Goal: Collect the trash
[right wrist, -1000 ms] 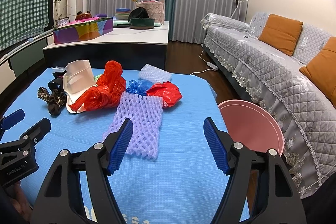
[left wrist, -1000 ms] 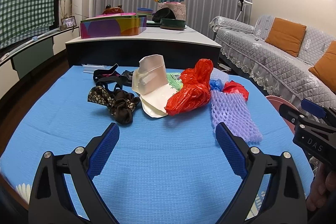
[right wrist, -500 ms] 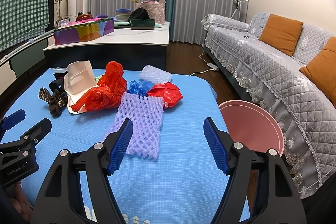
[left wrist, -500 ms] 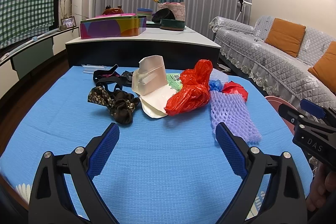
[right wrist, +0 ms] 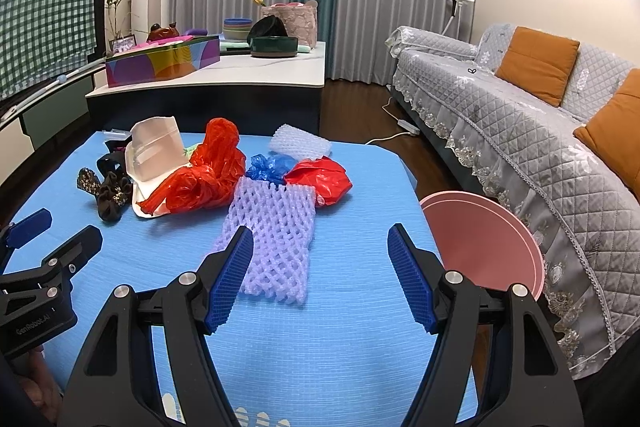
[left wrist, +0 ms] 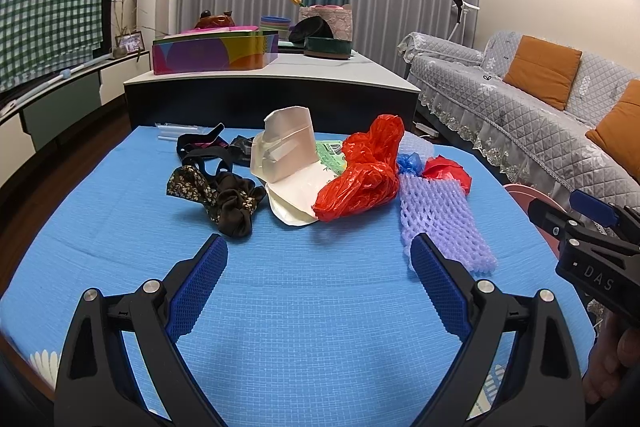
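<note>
A heap of trash lies on the blue table (left wrist: 304,307): a red plastic bag (left wrist: 360,179) (right wrist: 200,183), a purple foam net sleeve (left wrist: 440,219) (right wrist: 276,235), a white pouch (left wrist: 286,155) (right wrist: 154,151), a blue bag scrap (right wrist: 270,167), a smaller red bag (right wrist: 324,179) and a white foam net (right wrist: 300,145). My left gripper (left wrist: 318,279) is open and empty, hovering short of the heap. My right gripper (right wrist: 320,275) is open and empty, its left finger beside the purple sleeve's near end.
Dark fabric hair ties (left wrist: 224,199) and black straps (left wrist: 204,147) lie left of the heap. A pink bin (right wrist: 488,235) stands off the table's right edge. A sofa (right wrist: 540,131) is at the right, a low cabinet (left wrist: 272,83) behind the table.
Both grippers have crept slightly forward toward the heap. Nothing on the table has moved.
</note>
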